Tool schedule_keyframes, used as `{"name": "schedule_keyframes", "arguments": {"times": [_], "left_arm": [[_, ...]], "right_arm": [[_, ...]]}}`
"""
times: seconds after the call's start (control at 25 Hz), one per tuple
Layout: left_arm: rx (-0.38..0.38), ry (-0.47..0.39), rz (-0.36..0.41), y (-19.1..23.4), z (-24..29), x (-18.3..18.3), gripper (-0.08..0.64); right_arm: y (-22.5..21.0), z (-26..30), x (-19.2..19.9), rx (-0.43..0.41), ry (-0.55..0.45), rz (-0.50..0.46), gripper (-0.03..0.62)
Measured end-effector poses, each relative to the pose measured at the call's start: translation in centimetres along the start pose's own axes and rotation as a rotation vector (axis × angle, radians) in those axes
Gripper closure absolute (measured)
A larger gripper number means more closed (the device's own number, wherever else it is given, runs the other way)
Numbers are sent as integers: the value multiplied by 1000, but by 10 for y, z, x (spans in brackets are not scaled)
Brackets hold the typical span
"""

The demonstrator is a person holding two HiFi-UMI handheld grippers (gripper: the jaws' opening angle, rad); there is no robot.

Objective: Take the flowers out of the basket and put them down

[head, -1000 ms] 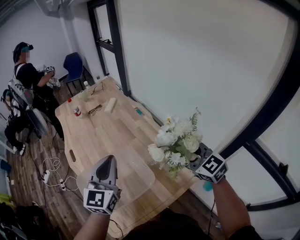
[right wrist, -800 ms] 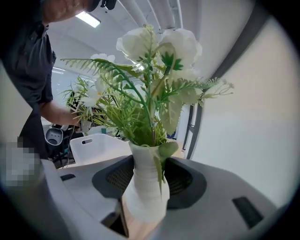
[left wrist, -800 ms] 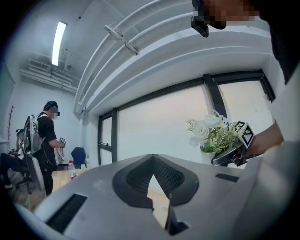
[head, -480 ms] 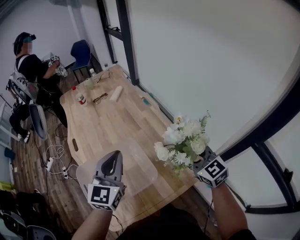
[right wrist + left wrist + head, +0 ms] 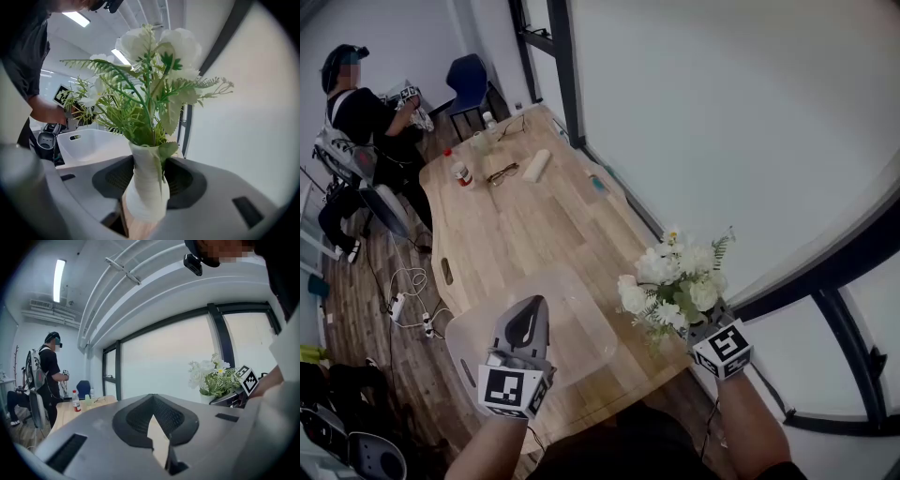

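Wood table (image 5: pixel 516 225) runs along the glazed wall, with another person (image 5: pixel 356 112) at its far end. Your right gripper (image 5: pixel 705 323) holds the flowers (image 5: pixel 675 281) outside the basket (image 5: pixel 591 319), clamped on their white vase (image 5: pixel 143 187) (only its own view shows this). Your left gripper (image 5: pixel 530 314) hovers over the basket, jaws together, empty.

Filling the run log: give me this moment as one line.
right claw: shut on vase | left claw: shut, empty, near basket | flowers: out of basket, held
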State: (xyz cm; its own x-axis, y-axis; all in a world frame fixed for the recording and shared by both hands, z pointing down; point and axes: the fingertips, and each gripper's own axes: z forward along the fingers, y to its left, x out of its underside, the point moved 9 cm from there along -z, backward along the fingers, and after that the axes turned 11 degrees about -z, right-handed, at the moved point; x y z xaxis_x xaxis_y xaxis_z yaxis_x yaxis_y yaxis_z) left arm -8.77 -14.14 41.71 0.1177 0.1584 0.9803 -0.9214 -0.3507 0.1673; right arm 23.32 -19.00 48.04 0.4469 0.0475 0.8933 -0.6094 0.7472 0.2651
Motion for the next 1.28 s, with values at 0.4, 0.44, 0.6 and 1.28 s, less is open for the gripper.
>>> {"name": "schedule_keyframes", "arguments": {"times": [0.4,0.44,0.6,1.28], "left_arm": [[-26,23,47,-2,6,9,555],[-30,29,46,-3,6,10,555],[-33,63,25,-7,4,20,555],[-79,100,36,-13,2,25,555]], "right_arm": [[7,14,37,-1,26,23,370],[7,16,40,-1,26,25,370],[11,24,52,-6,24,33,370],[18,42,86,-19,22,40,370]]}}
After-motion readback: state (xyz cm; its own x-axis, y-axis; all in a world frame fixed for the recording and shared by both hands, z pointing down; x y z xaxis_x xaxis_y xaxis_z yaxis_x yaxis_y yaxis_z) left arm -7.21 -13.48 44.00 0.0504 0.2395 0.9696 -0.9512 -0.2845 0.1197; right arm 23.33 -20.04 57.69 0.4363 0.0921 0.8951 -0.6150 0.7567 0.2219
